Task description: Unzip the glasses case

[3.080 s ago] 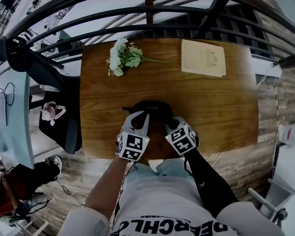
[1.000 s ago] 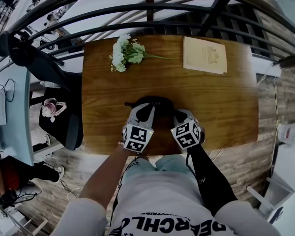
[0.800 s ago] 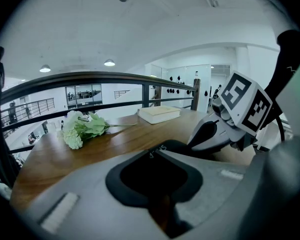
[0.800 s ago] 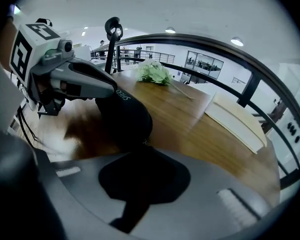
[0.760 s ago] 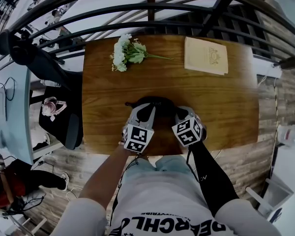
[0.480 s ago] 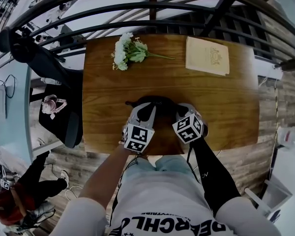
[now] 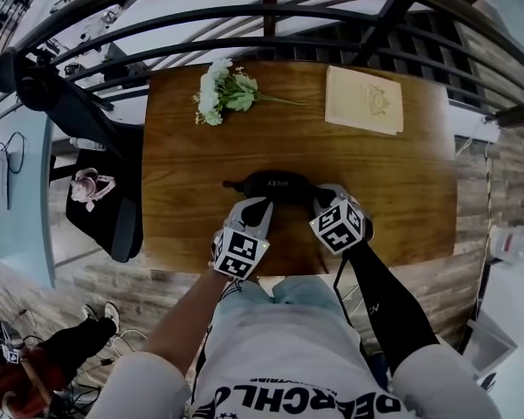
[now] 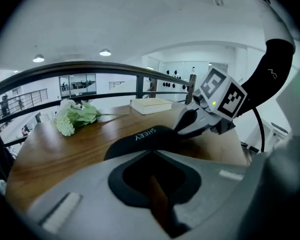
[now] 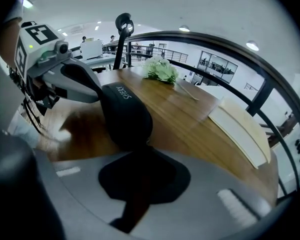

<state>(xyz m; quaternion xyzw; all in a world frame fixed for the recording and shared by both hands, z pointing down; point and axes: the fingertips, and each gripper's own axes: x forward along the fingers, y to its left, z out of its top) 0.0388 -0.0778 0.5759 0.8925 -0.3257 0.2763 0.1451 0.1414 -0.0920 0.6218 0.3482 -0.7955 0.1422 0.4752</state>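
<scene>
A black zipped glasses case (image 7: 275,183) lies on the wooden table (image 7: 393,190) close in front of me; it also shows as the case (image 8: 145,136) and the case (image 9: 125,114). My left gripper (image 7: 255,206) is shut, its tips at the case's near side with nothing between them, the jaws (image 8: 151,154) meeting in a closed line. At the case's right end, my right gripper (image 7: 317,197) is shut. In the right gripper view the case narrows straight into the closed tips (image 9: 146,149), which look clamped on its zipper pull; the pull itself is mostly hidden.
White flowers (image 7: 220,92) lie at the table's far left and a cream book (image 7: 363,100) at the far right. A dark curved railing (image 7: 262,16) runs behind the table. The table's near edge is just under both grippers.
The left gripper has drawn back toward me, off the top of the case, showing more of it. The right gripper stays at the case's right end, shifted slightly right.
</scene>
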